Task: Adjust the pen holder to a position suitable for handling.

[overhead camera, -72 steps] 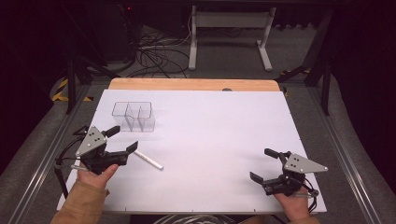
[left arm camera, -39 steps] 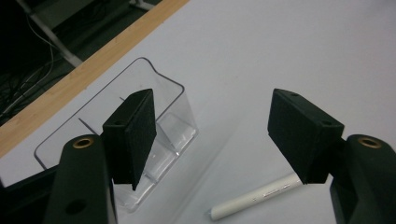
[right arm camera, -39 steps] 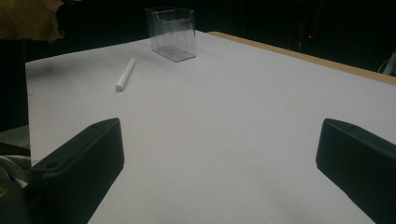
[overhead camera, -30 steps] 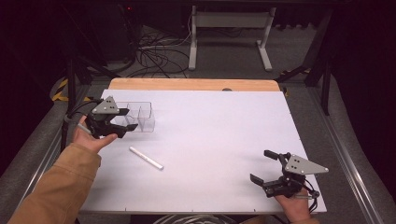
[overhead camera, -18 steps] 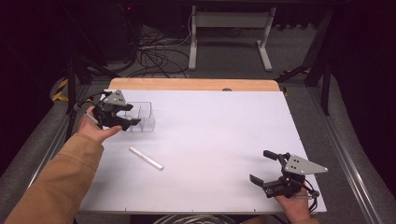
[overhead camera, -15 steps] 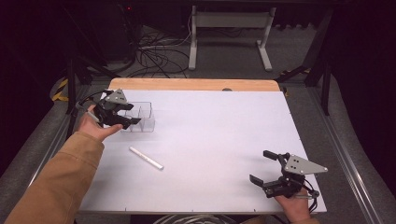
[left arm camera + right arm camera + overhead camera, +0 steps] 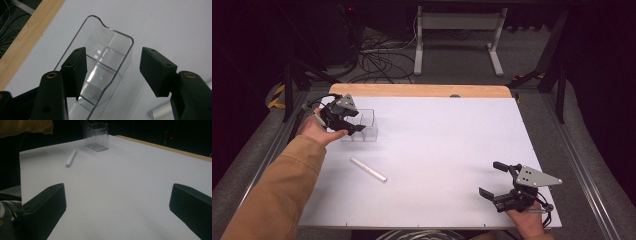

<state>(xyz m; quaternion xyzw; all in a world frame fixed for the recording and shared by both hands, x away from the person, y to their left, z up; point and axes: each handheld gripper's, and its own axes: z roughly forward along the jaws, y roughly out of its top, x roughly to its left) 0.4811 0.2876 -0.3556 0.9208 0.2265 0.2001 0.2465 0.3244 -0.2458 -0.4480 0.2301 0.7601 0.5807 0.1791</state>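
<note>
Reaching from the near edge to ten o'clock, the left gripper [image 7: 346, 121] now straddles one wall of the clear divided box [image 7: 105, 62], jaws closing but not yet pressing; a grasp looks imminent. The right gripper [image 7: 497, 180] rests open at five o'clock.

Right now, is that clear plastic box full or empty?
Empty. Seen from the left gripper, the clear box shows bare dividers and a bare bottom. The white stick lies outside on the table.

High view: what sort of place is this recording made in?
Probably a lab or workshop recording station: a white table with a wooden far edge, loose cables on the grey floor behind it, and a metal stand base in dark surroundings.
</note>
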